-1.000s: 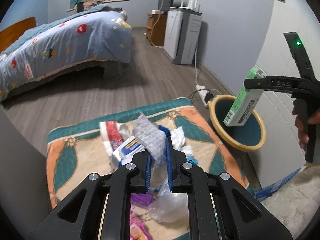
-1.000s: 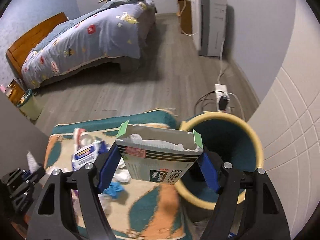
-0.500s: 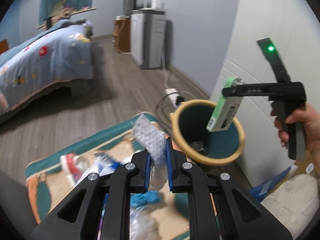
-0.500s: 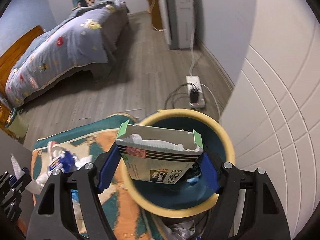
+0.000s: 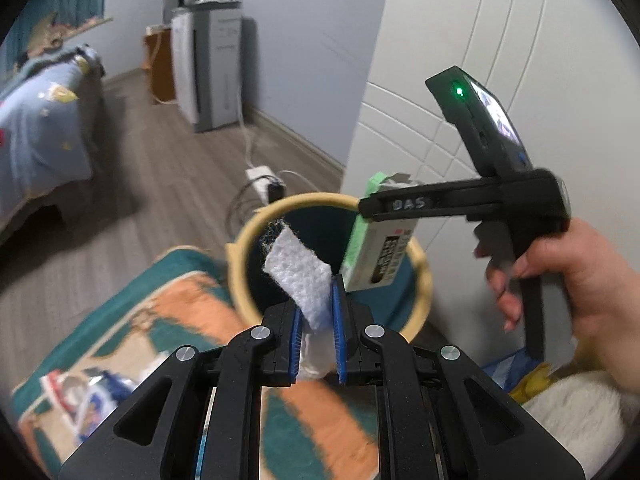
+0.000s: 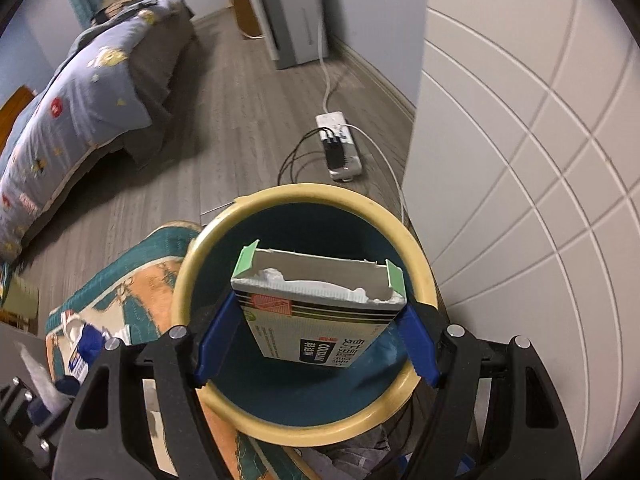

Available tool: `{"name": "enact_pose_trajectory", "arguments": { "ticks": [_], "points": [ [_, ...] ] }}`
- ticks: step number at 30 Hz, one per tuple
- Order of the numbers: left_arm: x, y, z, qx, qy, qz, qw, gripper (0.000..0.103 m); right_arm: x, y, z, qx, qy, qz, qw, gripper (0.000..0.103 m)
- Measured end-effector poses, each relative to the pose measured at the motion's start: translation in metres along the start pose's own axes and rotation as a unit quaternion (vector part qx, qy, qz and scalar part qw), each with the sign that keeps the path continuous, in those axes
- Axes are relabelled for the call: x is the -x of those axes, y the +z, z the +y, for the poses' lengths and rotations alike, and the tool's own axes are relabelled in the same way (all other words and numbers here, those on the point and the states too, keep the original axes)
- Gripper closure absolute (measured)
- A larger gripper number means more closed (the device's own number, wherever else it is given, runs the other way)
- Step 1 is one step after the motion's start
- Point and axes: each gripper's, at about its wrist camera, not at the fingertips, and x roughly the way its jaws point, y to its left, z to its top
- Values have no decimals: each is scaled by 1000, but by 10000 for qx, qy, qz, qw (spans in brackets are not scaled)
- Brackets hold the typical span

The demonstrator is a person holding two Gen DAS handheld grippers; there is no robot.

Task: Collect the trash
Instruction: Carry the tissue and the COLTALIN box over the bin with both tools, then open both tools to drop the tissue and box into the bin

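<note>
Your right gripper (image 6: 316, 344) pinches the torn carton (image 6: 320, 316) above the bin (image 6: 304, 196), your left gripper (image 5: 316, 344) pinches bubble wrap (image 5: 298, 276) nearer its rim, so that light scrap could land on the mat (image 5: 188, 300).

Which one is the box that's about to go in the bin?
Find the round bin with the yellow rim, beside the white wall. Right above its opening, the right gripper holds a cardboard box between its blue fingers. It is the only box: torn open on top, green side flaps, dark label.
</note>
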Motion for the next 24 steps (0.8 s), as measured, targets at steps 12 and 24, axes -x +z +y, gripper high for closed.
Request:
{"name": "enact_pose_trajectory", "arguments": {
  "ticks": [12, 24],
  "points": [
    [-56, 14, 6, 70, -51, 132, 9999, 54, -9, 0, -10, -233, -126, 5, 9996, 30],
    [-36, -9, 36, 214, 380, -37, 9990, 25, -28, 1, 7, 58, 21, 137, 9999, 27]
  ]
}}
